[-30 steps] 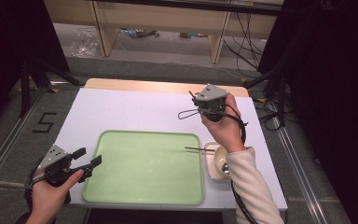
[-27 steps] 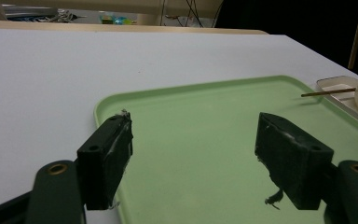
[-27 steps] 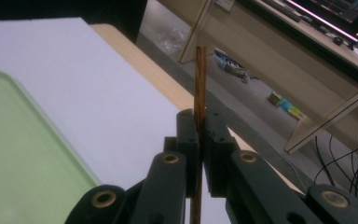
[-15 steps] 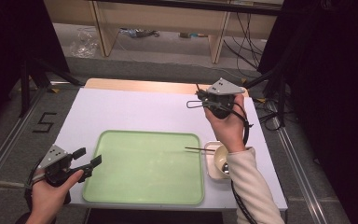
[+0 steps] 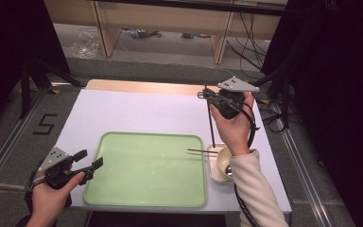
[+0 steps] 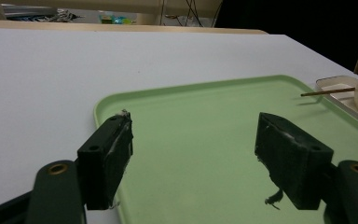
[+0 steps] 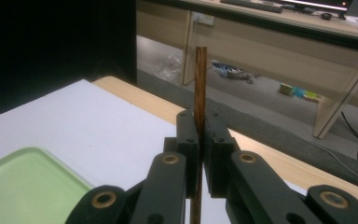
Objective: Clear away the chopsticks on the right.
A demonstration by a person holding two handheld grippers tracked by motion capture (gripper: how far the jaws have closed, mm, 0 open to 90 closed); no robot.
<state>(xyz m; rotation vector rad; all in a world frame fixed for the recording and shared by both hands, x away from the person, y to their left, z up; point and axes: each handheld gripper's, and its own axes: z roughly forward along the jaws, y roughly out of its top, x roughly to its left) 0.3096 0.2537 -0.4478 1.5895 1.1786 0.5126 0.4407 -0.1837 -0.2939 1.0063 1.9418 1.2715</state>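
The right gripper (image 5: pixel 211 97) is raised above the far right part of the white table (image 5: pixel 137 111), with its jaws pressed tight on 1 brown chopstick (image 5: pixel 211 124). In the high view this chopstick hangs nearly straight down from the jaws, a thin dark stick whose lower tip reaches the small white dish (image 5: pixel 214 165) beside the tray. In the right gripper view the chopstick (image 7: pixel 199 88) stands upright between the 2 closed jaws of the right gripper (image 7: pixel 199 140); it is reddish-brown wood with a squared, flat-cut top end that rises above the jaws.

A 2nd chopstick (image 5: pixel 204 152) lies flat, its near end resting over the dish rim and its other end reaching over the right edge of the green tray (image 5: pixel 123 189). A cream bowl (image 5: pixel 223 160) sits on the dish, touching the person's right wrist area in the picture.

The left gripper (image 5: pixel 89 162) is held low at the tray's left edge, its jaws spread wide with nothing between them. In the left gripper view the 2 black pads (image 6: pixel 106 156) of the left gripper (image 6: pixel 196 163) hover over the bare green tray (image 6: pixel 200 121), with the lying chopstick (image 6: pixel 327 92) far off at the right.
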